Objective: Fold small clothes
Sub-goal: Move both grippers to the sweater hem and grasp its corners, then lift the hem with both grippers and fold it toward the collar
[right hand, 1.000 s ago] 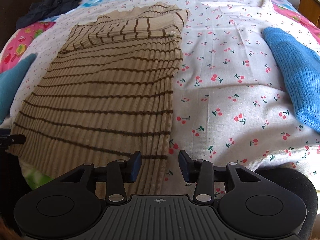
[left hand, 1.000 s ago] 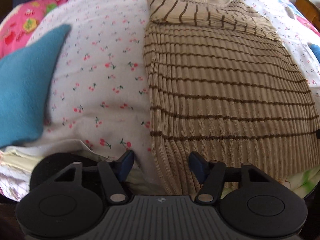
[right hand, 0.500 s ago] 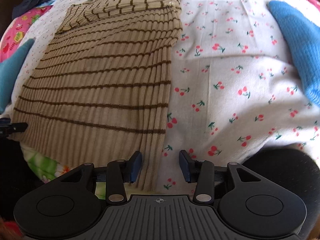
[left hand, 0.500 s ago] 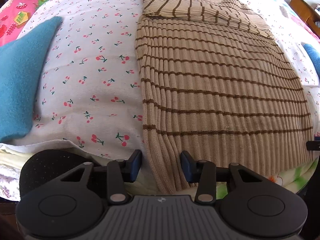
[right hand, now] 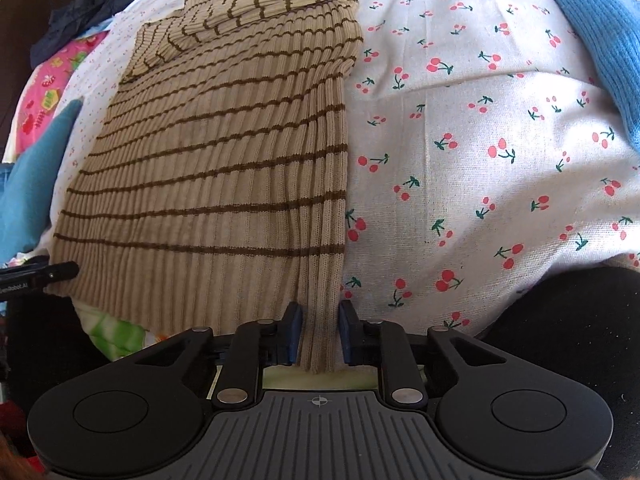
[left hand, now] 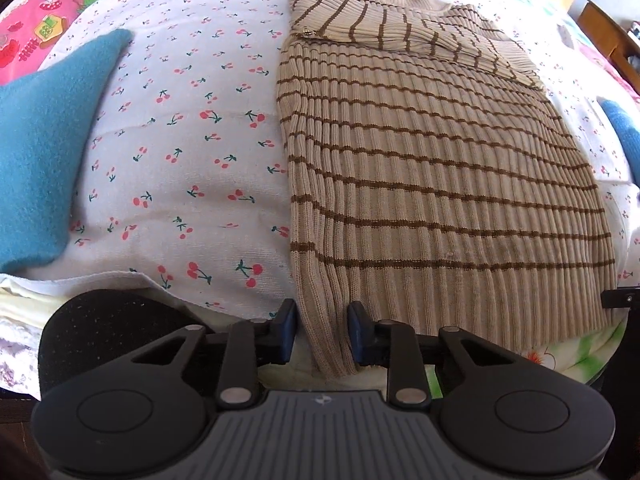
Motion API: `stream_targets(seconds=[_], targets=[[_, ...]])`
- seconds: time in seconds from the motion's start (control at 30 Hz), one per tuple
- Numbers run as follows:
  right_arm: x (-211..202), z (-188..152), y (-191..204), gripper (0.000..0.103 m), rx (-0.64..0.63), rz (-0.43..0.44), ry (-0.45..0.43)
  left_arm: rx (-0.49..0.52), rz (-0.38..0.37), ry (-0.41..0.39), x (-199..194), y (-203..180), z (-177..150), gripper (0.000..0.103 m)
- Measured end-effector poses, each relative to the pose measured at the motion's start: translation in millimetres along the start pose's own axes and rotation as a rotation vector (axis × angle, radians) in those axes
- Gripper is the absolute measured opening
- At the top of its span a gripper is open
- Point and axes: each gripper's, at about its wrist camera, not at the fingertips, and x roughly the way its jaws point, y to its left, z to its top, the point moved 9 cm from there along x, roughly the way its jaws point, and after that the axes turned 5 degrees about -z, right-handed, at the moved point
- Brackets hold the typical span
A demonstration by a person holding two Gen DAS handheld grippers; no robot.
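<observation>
A home bedroom, a bed under a white cherry-print sheet [left hand: 192, 148], a pink cartoon-print cover [left hand: 36, 36] at its far left corner, a striped beige sweater [left hand: 432, 184] spread flat, dark clothes [right hand: 88, 12] heaped at the far edge, wooden furniture [left hand: 612, 36] beside the bed

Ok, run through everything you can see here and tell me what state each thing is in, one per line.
Beige brown-striped ribbed knit sweater: lying flat, sleeves folded across the top.
Left gripper: open, straddling the sweater's hem corner.
Right gripper: open, straddling the other hem corner.
Teal fleece cloth: lying beside the sweater.
Blue knit garment: lying apart.
</observation>
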Motion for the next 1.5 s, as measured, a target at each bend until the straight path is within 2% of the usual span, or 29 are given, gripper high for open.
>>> stream_targets(seconds=[0.2, 0.27, 0.3, 0.33, 0.43, 0.47, 0.57, 0.7, 0.8, 0.97, 1.1, 1.27, 1.4, 1.5], targets=[[15.8, 4.6, 6.5, 0.024, -0.020, -0.006, 0.040, -0.015, 0.008, 0.003, 1.0, 0.3, 2.0, 0.029], [12.0, 5.9, 7.9, 0.019, -0.009, 0.034, 0.022, -0.039, -0.004, -0.020, -7.8, 2.9, 3.5, 0.020], [7.2, 6.5, 7.8, 0.008, 0.004, 0.066, 0.004, -0.064, -0.017, -0.037, -13.4, 5.3, 5.2, 0.019], [2.0, 7.3, 7.1, 0.005, 0.021, 0.096, -0.015, -0.093, -0.035, -0.056, -19.1, 7.8, 7.4, 0.018], [-17.4, 10.2, 5.1, 0.005, 0.094, 0.205, -0.099, -0.167, -0.091, -0.115, -34.1, 10.5, 18.0, 0.015], [-25.2, 12.3, 4.9, 0.005, 0.123, 0.241, -0.132, -0.177, -0.109, -0.133, -38.1, 9.3, 22.7, 0.011], [-49.7, 23.8, 10.4, 0.005, 0.183, 0.334, -0.243, -0.222, -0.208, -0.187, -48.4, 2.0, 43.1, 0.011], [-85.9, 60.0, 16.5, 0.005, 0.270, 0.452, -0.404, -0.252, -0.335, -0.275, -59.6, -12.4, 82.2, 0.011], [-99.0, 91.0, 19.2, 0.005, 0.312, 0.501, -0.479, -0.239, -0.375, -0.303, -61.7, -17.9, 102.8, 0.011], [-102.1, 117.2, 21.6, 0.005, 0.315, 0.486, -0.510, -0.260, -0.378, -0.294, -58.8, -12.3, 114.9, 0.011], [-104.0, 131.4, 18.8, 0.005, 0.343, 0.492, -0.548, -0.300, -0.425, -0.345, -63.5, -9.4, 136.2, 0.011], [-108.0, 181.6, 13.3, 0.005, 0.409, 0.488, -0.666, -0.363, -0.476, -0.456, -58.0, -2.1, 198.7, 0.011], [-98.6, 236.6, -1.0, 0.005, 0.482, 0.445, -0.749, -0.386, -0.427, -0.524, -35.8, 10.8, 255.0, 0.011], [-77.4, 273.4, -9.2, 0.005, 0.517, 0.396, -0.757, -0.402, -0.380, -0.528, -5.3, 21.2, 283.1, 0.011]])
